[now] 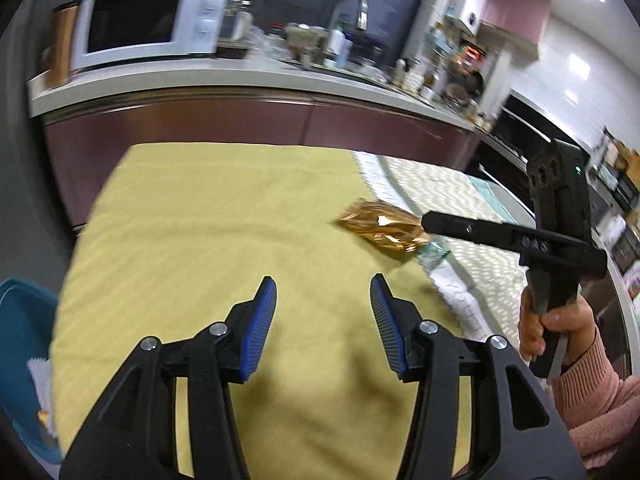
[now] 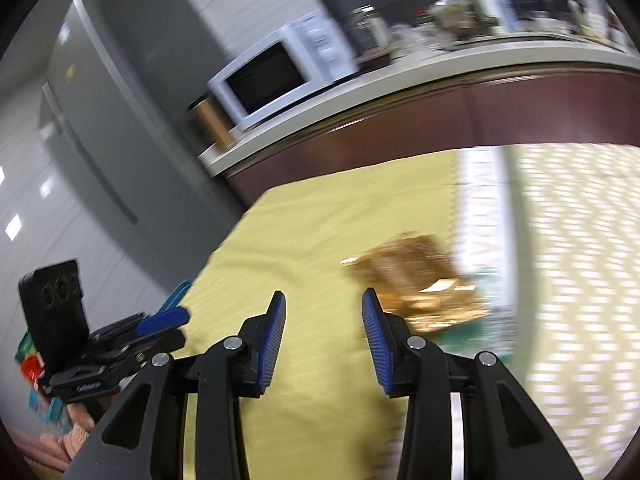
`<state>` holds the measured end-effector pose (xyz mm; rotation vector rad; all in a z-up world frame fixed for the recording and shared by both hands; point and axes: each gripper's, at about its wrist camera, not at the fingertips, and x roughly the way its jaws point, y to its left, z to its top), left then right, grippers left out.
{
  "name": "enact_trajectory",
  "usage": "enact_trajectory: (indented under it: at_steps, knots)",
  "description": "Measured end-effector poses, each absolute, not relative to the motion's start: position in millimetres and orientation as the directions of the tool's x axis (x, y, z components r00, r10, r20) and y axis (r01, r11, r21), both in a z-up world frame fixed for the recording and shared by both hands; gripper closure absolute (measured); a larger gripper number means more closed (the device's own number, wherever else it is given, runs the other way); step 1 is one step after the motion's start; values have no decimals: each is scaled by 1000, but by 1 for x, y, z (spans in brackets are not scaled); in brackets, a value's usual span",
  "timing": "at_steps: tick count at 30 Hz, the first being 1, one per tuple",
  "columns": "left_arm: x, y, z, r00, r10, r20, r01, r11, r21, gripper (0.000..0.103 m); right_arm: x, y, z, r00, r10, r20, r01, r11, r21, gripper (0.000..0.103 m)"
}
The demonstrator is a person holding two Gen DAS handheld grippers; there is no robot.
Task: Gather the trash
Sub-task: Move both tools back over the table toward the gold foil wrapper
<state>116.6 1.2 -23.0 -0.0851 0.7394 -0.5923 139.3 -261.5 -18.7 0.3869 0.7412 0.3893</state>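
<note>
A crumpled gold foil wrapper [image 1: 380, 227] lies on the yellow cloth [image 1: 224, 216], near its border with a white patterned mat; a small green-white scrap [image 1: 434, 255] sits at its near end. My left gripper [image 1: 323, 294] hovers open over bare yellow cloth, short and left of the wrapper. My right gripper [image 2: 324, 308] is open too, nothing between its blue pads, with the blurred wrapper [image 2: 416, 276] just ahead to its right. In the left wrist view the right gripper [image 1: 430, 220] reaches in from the right, its tip beside the wrapper.
A blue bin [image 1: 22, 356] with white paper inside stands at the table's left edge. The white patterned mat [image 1: 472, 208] covers the table's right side. Behind runs a counter with a microwave [image 1: 148, 20], a sink and clutter. A grey fridge [image 2: 100, 120] stands left.
</note>
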Motion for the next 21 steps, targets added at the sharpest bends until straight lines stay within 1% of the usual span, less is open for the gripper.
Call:
enact_trajectory:
  at_steps: [5, 11, 15, 18, 21]
  knots:
    - [126, -45, -23, 540, -565, -624, 540, 801, -258, 52, 145, -293, -29, 692, 433, -577, -133, 863, 488, 64]
    - [138, -87, -23, 506, -574, -643, 592, 774, -224, 50, 160, -305, -47, 652, 470, -594, -108, 834, 542, 63]
    - [144, -101, -24, 498, -567, -656, 609, 767, -201, 48, 161, -298, -52, 625, 524, -578, -145, 806, 574, 63]
    - [148, -109, -29, 494, -554, -671, 610, 770, -187, 44, 158, -285, -49, 605, 560, -567, -193, 793, 577, 63]
    - [155, -116, -35, 485, -535, -692, 598, 780, -185, 41, 151, -288, -43, 622, 543, -565, -199, 807, 556, 63]
